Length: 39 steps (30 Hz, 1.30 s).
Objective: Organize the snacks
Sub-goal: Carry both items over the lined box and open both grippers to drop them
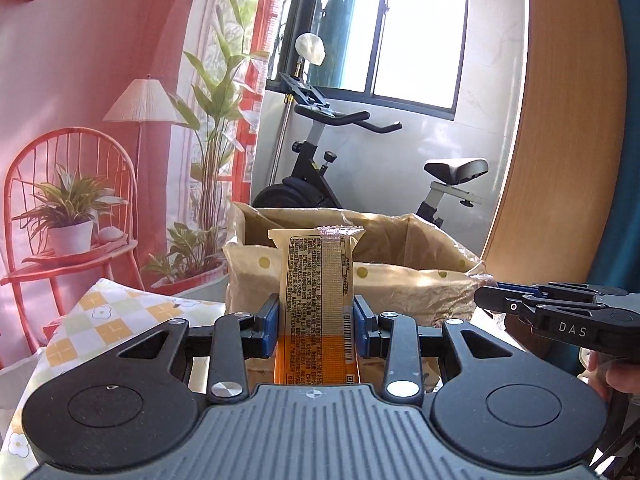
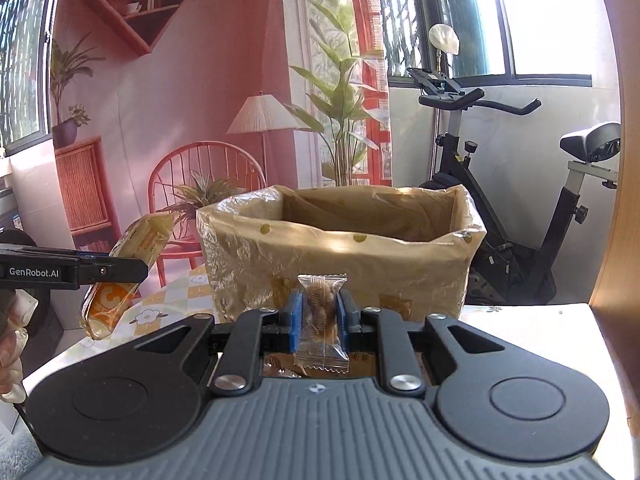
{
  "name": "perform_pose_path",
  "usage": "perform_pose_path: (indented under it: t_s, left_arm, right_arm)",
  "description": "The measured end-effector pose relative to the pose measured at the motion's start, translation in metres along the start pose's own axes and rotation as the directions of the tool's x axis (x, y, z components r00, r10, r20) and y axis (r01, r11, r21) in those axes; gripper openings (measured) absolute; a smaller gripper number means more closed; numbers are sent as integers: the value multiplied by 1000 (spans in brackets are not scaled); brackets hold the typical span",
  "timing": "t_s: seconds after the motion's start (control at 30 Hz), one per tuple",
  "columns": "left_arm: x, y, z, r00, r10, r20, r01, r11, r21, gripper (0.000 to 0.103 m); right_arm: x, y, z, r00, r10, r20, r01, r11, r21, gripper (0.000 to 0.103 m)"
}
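My left gripper (image 1: pixel 316 326) is shut on a long yellow-and-orange snack packet (image 1: pixel 318 280), held upright in front of a cardboard box (image 1: pixel 420 288) lined with clear dotted plastic. My right gripper (image 2: pixel 318 320) is shut on a small clear packet of brown snacks (image 2: pixel 322 320), also just short of the box (image 2: pixel 340 256). The box is open at the top; its inside bottom is hidden. In the right wrist view the left gripper (image 2: pixel 120 270) shows at the left with the yellow packet (image 2: pixel 128 268). In the left wrist view the right gripper (image 1: pixel 496 300) shows at the right.
The box stands on a table with a yellow checked flower cloth (image 1: pixel 112 312). An exercise bike (image 1: pixel 320 168) stands behind the box by the window. A printed backdrop with a red chair (image 2: pixel 208 184) and plants hangs at the left. A wooden panel (image 1: pixel 560 140) rises at the right.
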<state>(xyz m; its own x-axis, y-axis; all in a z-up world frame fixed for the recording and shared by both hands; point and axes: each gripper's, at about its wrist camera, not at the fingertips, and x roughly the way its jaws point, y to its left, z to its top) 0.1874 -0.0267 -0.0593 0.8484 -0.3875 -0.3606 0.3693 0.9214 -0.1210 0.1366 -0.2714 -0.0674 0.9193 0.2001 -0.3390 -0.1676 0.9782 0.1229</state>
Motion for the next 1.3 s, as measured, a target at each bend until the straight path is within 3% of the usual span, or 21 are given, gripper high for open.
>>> perform_pose_path:
  t_s: [0.17,0.33,0.5,0.63,0.8,0.9,0.97,1.07,1.3]
  left_arm:
    - [38,-10,48,999,-12,47,11,1000,17,38]
    - [89,-12,74,1000,7,18,-8,1000,26,38]
    - [135,-11,79,998,37,-51,-33,997,69,38]
    - [155,-10,71,995,49,-92,-41,996,80,38]
    - [173,-8,62,987,67,-144,-53,994,99,39]
    - [174,-5,59,984,84,-157,-69,993,96,46]
    - [170,-2,60,985,73,-159,-61,995,80,57]
    - [157,-1,61,986,77,-148,-64,994,93,60]
    - [119,-1,57,990,90,-108,-78,990,114,65]
  right_arm:
    - [35,-17,47,999,-31,29,32,999,-34,19]
    - [82,-39,70,996,-86,2,86,996,-40,19]
    - [113,-57,68,992,-117,-56,116,993,-17,19]
    - [126,-75,57,986,-126,-107,133,989,61,19]
    - [133,-86,47,978,-150,-145,160,985,58,19]
    - [133,-87,42,973,-162,-164,173,983,55,20]
    - [130,-87,42,973,-164,-163,176,982,64,28]
    - [124,-85,44,978,-147,-149,159,985,71,36]
    - [96,-69,44,985,-122,-124,131,989,72,38]
